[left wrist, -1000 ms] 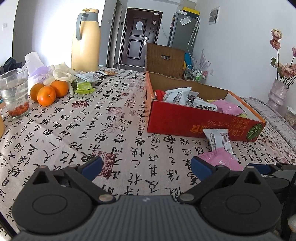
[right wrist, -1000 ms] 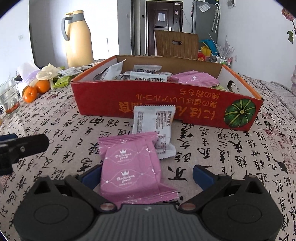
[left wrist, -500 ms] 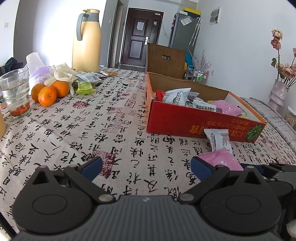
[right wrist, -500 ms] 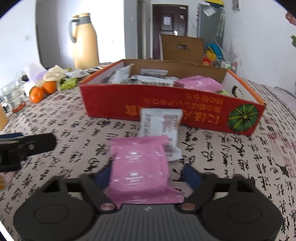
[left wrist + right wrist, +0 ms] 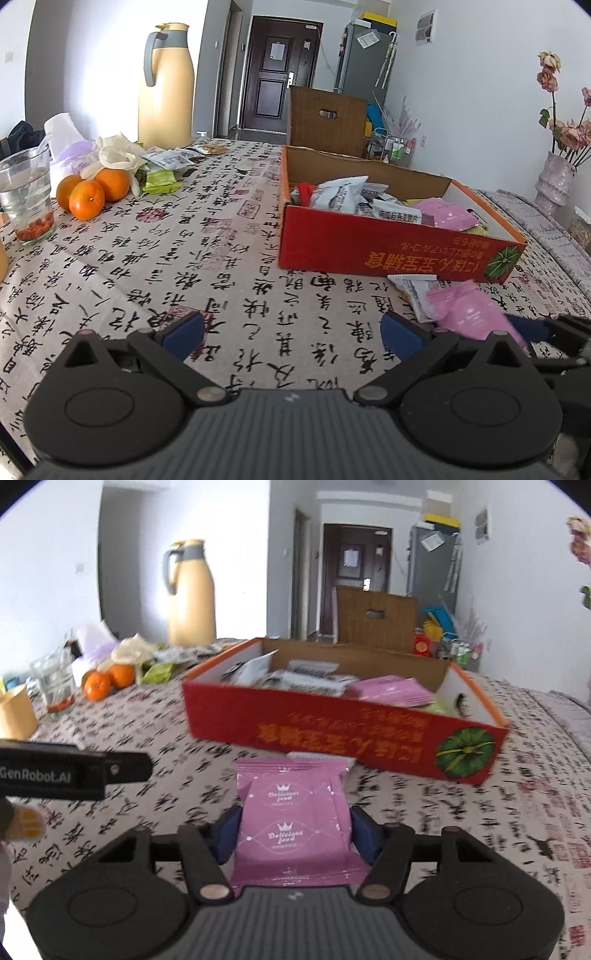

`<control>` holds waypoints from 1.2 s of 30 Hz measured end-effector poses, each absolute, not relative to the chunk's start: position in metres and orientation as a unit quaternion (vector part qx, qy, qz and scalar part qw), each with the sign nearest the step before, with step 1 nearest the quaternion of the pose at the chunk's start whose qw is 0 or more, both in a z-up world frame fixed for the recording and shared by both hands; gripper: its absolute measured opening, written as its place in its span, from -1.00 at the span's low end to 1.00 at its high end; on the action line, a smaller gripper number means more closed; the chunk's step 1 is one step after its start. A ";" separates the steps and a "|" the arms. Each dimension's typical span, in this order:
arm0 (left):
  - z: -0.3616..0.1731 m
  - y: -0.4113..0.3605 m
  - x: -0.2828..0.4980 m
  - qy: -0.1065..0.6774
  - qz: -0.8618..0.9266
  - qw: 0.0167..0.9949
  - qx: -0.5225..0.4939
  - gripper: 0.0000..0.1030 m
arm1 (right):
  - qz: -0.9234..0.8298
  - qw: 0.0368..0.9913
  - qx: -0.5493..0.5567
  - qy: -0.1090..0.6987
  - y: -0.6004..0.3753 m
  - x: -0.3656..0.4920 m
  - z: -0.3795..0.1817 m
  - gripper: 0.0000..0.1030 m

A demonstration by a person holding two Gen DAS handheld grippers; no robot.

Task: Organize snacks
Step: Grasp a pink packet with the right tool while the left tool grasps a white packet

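The pink pack [image 5: 293,819] was squeezed between both pads of the right gripper [image 5: 295,832] and was held above the cloth [image 5: 480,830]. The red box [image 5: 343,731] was seen at 12 o'clock from it. The left gripper [image 5: 291,328] was kept wide open with nothing in it.

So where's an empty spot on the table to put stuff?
The widest bare tablecloth lies between the oranges and the red box. It is crowded around the glass and thermos, and inside the box. A white packet lies against the box front.
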State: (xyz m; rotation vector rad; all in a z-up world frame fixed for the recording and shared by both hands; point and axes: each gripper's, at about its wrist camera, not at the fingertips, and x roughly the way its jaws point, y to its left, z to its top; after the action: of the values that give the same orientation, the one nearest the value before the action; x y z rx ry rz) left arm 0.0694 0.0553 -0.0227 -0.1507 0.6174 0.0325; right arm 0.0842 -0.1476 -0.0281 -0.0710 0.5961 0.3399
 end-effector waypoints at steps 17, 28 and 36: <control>-0.019 -0.002 0.108 0.334 -0.013 0.940 -0.069 1.00 | 0.019 0.960 0.039 0.278 -0.274 0.128 -0.038 0.19; -0.028 -0.044 0.153 0.371 0.001 0.927 -0.058 1.00 | 0.023 0.960 0.058 0.274 -0.281 0.136 -0.049 0.19; -0.039 -0.066 0.178 0.391 0.024 0.919 -0.049 1.00 | 0.029 0.961 0.057 0.268 -0.277 0.131 -0.050 0.19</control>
State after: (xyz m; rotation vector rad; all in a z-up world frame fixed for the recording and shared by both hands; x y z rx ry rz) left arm 0.1776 -0.0655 -0.0395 -0.1010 0.8040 0.0502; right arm 0.1315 -0.2773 -0.0499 0.1162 0.5435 0.0592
